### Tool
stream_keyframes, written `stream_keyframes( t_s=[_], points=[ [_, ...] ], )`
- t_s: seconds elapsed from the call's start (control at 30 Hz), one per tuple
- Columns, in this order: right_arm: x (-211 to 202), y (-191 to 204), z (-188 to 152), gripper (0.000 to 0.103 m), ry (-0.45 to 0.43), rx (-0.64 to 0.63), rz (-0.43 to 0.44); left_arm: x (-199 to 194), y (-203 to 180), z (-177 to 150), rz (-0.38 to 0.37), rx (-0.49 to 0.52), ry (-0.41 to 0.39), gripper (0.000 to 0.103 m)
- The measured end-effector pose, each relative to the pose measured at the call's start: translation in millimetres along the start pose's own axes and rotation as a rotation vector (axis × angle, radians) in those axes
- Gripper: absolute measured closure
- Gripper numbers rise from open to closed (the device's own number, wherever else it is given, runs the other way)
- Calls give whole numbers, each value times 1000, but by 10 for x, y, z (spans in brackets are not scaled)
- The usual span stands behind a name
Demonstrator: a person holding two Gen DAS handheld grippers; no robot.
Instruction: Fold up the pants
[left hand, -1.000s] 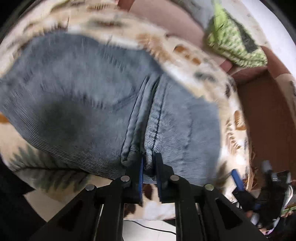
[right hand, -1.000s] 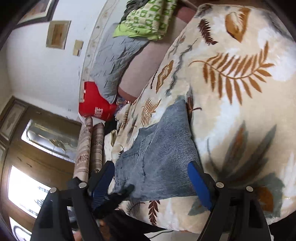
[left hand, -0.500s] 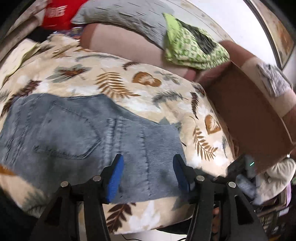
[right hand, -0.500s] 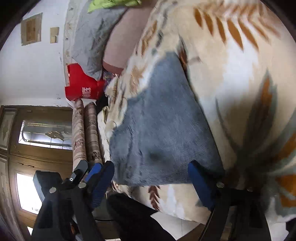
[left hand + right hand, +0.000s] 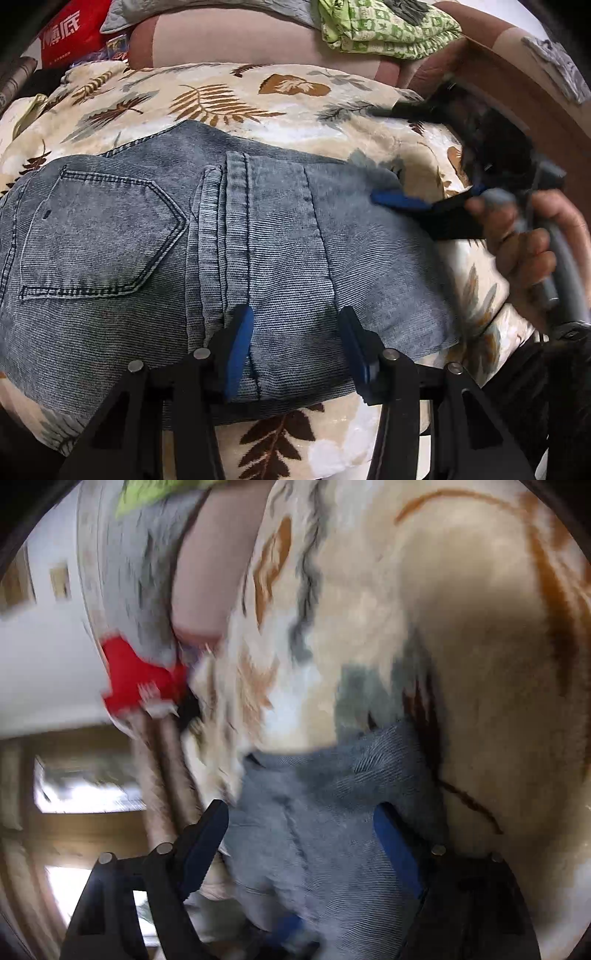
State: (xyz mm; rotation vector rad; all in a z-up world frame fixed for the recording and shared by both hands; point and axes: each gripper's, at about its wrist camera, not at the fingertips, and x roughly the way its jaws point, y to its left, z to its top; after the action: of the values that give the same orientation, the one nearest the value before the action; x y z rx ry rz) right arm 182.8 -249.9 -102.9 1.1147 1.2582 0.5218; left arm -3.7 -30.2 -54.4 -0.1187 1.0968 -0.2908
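The grey-blue jeans (image 5: 155, 236) lie folded on the leaf-print blanket (image 5: 229, 96), back pocket at the left, seam fold down the middle. My left gripper (image 5: 295, 343) is open, its blue-padded fingers resting just above the jeans' near edge, holding nothing. My right gripper (image 5: 402, 201) shows in the left wrist view at the jeans' right end, held in a hand. In the blurred right wrist view the right gripper (image 5: 299, 834) is open over the jeans (image 5: 325, 812), one finger on each side of the cloth.
A green patterned cloth (image 5: 384, 29) and a grey quilt (image 5: 207, 7) lie on the pink sofa back (image 5: 229, 44). A red box (image 5: 62, 33) sits at the far left. A brown armrest (image 5: 517, 81) bounds the right side.
My left gripper let go of the jeans' seam fold, opened and pulled back. My right gripper swung down to the jeans' right end, its view blurred by motion.
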Motion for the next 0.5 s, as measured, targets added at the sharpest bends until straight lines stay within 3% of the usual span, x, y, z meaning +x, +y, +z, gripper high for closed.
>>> stream_keyframes(
  t_s=[0.07, 0.17, 0.23, 0.33, 0.43, 0.5],
  points=[
    [-127, 270, -78, 19, -28, -119, -36, 7, -10, 0, 3, -1, -2, 54],
    [-171, 413, -34, 14, -71, -184, -2, 30, -55, -21, 17, 17, -7, 54],
    [-10, 243, 138, 14, -87, -184, -160, 24, -45, -16, 8, 13, -8, 54],
    [-107, 166, 138, 15, -113, -124, -68, -32, 12, -13, -30, -9, -11, 53],
    [-396, 355, -174, 15, -88, -203, -21, -122, 79, 48, -60, -59, -15, 53],
    [-630, 374, -493, 14, -76, -233, 19, -275, 97, 97, -51, -58, -69, 52]
  ],
)
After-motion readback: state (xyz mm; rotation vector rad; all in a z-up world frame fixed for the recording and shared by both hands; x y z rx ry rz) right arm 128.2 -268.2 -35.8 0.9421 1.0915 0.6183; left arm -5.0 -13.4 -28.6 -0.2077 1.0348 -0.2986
